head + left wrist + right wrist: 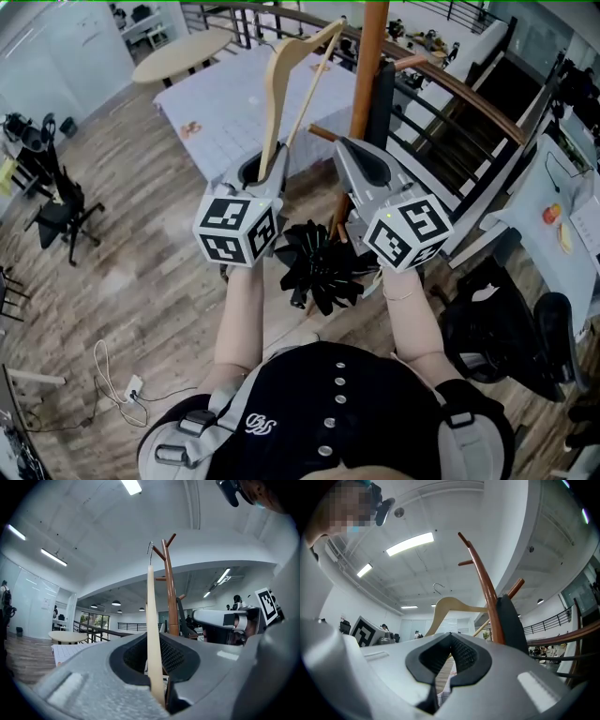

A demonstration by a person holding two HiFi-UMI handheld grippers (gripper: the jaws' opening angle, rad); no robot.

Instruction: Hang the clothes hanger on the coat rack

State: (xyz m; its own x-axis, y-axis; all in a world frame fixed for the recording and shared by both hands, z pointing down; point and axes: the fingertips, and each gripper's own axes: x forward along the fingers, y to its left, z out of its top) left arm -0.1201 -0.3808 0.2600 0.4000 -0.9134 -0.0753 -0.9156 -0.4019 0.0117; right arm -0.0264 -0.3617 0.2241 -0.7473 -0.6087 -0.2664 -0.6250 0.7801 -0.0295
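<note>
A pale wooden clothes hanger point(274, 89) stands upright, and my left gripper point(270, 169) is shut on its lower end. In the left gripper view the hanger point(151, 620) rises out of the jaws, its metal hook point(150, 548) close to the upper pegs of the brown coat rack point(169, 597). The rack's pole point(369, 66) stands just right of the hanger. My right gripper point(353, 152) is at the pole's near side, shut with nothing in it. The right gripper view has the hanger point(445, 605) left of the rack point(486, 592).
A dark garment point(382, 98) hangs on the rack. A black star-shaped base point(323, 267) lies below my grippers. A white gridded table point(230, 108) and a round table point(178, 56) stand behind, a railing point(469, 94) runs at the right, and office chairs point(61, 211) stand at both sides.
</note>
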